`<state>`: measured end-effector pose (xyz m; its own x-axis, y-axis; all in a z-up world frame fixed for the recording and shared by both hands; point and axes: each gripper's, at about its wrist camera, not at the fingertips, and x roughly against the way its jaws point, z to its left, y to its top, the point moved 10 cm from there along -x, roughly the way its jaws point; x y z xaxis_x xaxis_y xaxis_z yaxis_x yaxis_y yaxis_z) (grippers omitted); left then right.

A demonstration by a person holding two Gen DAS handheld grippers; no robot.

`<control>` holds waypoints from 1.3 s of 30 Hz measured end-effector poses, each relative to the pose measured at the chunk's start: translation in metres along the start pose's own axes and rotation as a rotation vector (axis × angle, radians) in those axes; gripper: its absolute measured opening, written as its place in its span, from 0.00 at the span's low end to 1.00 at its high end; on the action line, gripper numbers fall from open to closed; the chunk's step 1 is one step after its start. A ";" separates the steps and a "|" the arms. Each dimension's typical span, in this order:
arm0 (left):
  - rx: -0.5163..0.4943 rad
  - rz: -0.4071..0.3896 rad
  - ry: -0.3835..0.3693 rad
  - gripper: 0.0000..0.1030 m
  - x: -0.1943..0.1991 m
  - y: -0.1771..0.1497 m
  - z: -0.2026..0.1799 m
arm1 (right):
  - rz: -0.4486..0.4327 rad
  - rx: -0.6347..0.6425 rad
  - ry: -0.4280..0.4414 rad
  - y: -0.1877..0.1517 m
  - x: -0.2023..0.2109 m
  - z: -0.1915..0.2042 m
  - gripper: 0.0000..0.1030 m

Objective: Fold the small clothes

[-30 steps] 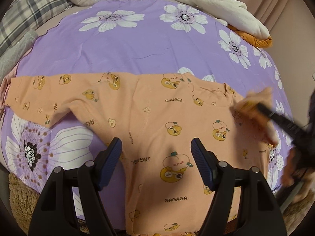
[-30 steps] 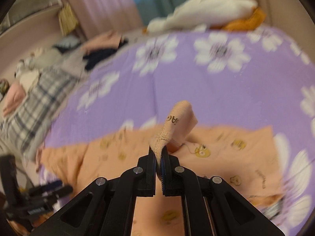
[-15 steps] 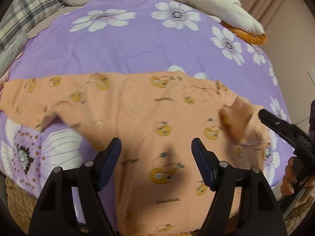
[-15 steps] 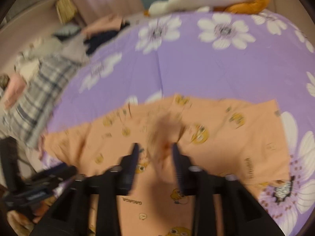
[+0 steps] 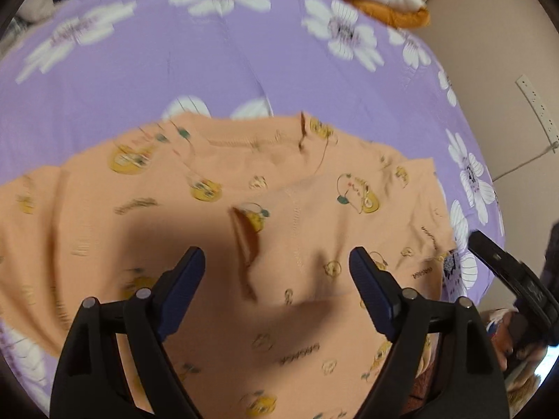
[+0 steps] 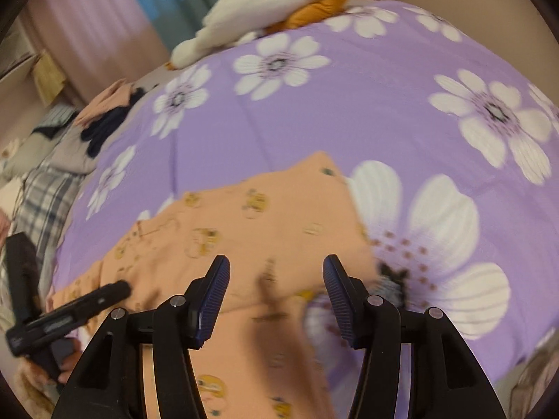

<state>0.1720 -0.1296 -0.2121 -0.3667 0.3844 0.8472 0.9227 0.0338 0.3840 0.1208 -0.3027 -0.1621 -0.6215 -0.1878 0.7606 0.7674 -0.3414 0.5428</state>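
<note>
Peach sleeve (image 5: 353, 202) now folded flat, out of right hand-held gripper (image 6: 276, 296), jaws opening.

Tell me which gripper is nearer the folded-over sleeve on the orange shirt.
Left. The left gripper hovers right over the folded-over sleeve, jaws opening and empty. The right gripper is off by the orange shirt's right edge.

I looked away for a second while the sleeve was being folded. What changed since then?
The right gripper let go of the sleeve, which now lies folded over the orange shirt; its jaws are opening, nothing between them. The left gripper, also opening, moved over the fold. The shirt stays spread on the purple bedspread.
</note>
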 end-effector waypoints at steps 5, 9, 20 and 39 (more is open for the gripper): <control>0.082 -0.011 -0.109 0.49 -0.012 0.002 -0.011 | -0.016 -0.068 -0.023 0.000 0.007 -0.026 0.54; 0.077 -0.018 -0.054 0.11 -0.013 0.003 -0.007 | -0.013 -0.118 -0.021 -0.004 0.009 -0.040 0.54; 0.032 -0.205 -0.009 0.05 0.071 0.028 0.007 | -0.002 -0.095 -0.019 -0.003 0.006 -0.033 0.54; 0.181 -0.109 0.205 0.07 0.053 -0.002 0.128 | 0.186 -0.049 0.118 -0.024 -0.053 0.018 0.53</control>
<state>0.1662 0.0090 -0.2152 -0.4640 0.1757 0.8682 0.8761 0.2359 0.4205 0.1382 -0.2682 -0.2089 -0.4867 -0.3570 0.7973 0.8635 -0.3347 0.3773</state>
